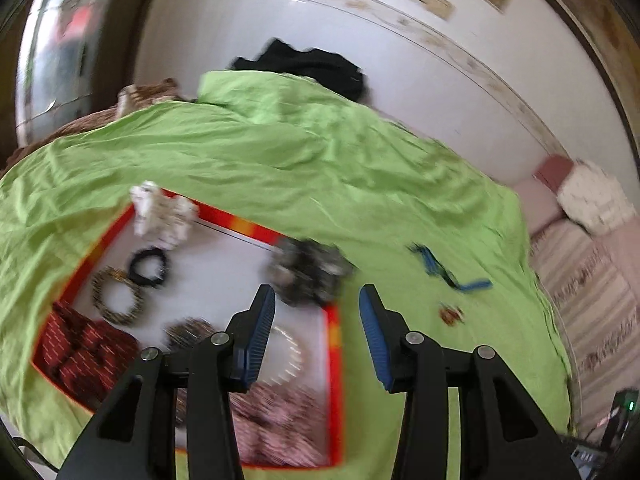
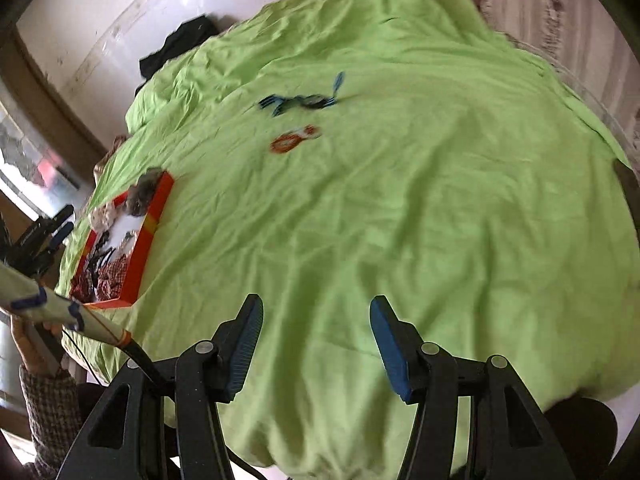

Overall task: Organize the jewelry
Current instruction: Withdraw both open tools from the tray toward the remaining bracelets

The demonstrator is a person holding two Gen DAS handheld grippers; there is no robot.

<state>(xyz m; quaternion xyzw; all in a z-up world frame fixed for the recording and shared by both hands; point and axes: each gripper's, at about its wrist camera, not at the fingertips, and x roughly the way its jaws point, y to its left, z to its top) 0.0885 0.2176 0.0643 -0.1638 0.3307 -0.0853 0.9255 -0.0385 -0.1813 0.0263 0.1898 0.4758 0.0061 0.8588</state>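
An orange-rimmed tray (image 1: pixel 335 344) lies on the green cloth and holds a black ring (image 1: pixel 149 267), a brown patterned bangle (image 1: pixel 118 295), a pale bangle (image 1: pixel 286 354), a white scrunchie (image 1: pixel 162 216) and red and pink patterned cloths. A grey scrunchie (image 1: pixel 308 272) rests on the tray's far right corner. My left gripper (image 1: pixel 317 300) is open and empty, just short of that scrunchie. Blue hair clips (image 2: pixel 298 101) and a small orange piece (image 2: pixel 294 139) lie loose on the cloth, far ahead of my open, empty right gripper (image 2: pixel 316 312). The tray also shows in the right wrist view (image 2: pixel 150 224).
The green cloth (image 2: pixel 400 208) covers a round table. Black cloth (image 1: pixel 304 65) lies at its far edge by a white wall. A striped pink couch with a white pillow (image 1: pixel 596 204) stands to the right. The left gripper (image 2: pixel 46 236) shows at the left of the right wrist view.
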